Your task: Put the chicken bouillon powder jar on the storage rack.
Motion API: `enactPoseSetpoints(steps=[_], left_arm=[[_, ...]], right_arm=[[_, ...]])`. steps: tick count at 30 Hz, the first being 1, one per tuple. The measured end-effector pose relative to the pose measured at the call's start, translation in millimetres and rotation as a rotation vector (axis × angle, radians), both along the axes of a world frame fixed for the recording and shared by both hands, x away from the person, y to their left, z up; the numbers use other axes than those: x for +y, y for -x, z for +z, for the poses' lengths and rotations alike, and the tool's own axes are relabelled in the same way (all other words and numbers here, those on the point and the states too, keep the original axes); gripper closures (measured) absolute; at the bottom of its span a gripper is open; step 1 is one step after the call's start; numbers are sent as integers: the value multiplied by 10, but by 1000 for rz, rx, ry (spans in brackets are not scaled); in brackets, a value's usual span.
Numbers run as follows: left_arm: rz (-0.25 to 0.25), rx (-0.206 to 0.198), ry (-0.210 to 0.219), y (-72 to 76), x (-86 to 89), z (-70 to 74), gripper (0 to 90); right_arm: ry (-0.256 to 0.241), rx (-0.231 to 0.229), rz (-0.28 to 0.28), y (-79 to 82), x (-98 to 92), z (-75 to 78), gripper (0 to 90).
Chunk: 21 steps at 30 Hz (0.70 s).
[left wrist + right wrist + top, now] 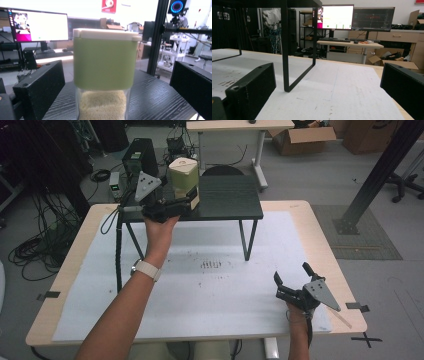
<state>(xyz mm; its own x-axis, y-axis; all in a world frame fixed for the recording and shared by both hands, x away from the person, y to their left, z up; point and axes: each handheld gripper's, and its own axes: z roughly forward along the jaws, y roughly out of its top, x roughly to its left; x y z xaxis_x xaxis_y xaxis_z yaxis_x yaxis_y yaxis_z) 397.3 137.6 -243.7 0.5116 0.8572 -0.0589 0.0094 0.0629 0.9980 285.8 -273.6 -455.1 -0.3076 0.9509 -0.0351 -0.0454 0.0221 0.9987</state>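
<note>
A clear container (184, 175) with a pale green band, a white lid and pale grains inside stands upright on the left part of a small black raised shelf (235, 200). My left gripper (191, 200) is open at shelf height, one jaw on each side of the container's lower part. In the left gripper view the container (105, 65) stands between the two jaws of the left gripper (117, 82), with a gap on both sides. My right gripper (291, 272) rests open near the table's front right corner with nothing between its jaws; the right gripper (327, 85) looks across the white mat (352, 95).
The shelf stands on thin black legs (285, 50) over the white mat (200, 290), which covers a wooden table (325, 245). Faint dark marks (211, 265) lie mid-mat. Cables, a black box (140, 155) and another desk (240, 126) lie beyond the far edge.
</note>
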Motion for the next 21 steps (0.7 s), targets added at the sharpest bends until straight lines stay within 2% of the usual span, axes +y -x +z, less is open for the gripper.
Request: enactPoseSetpoints(steps=[2, 3, 6, 11, 15, 21], left_arm=[[-6, -2, 2, 26, 12, -1, 2], [-9, -9, -12, 78, 24, 6, 2], [-16, -31, 0, 168, 66, -13, 2], [-19, -30, 14, 285, 158, -82, 2], [-25, -38, -3, 390, 208, -153, 2], [-49, -37, 2, 544, 298, -266, 2]], right_arm=[[0, 0, 0, 0, 0, 0, 0], [-1, 0, 0, -2, 1, 0, 0], [0, 2, 0, -2, 1, 1, 0], [0, 3, 0, -3, 2, 1, 0], [-1, 1, 0, -2, 1, 1, 0], [1, 1, 0, -2, 2, 1, 0]])
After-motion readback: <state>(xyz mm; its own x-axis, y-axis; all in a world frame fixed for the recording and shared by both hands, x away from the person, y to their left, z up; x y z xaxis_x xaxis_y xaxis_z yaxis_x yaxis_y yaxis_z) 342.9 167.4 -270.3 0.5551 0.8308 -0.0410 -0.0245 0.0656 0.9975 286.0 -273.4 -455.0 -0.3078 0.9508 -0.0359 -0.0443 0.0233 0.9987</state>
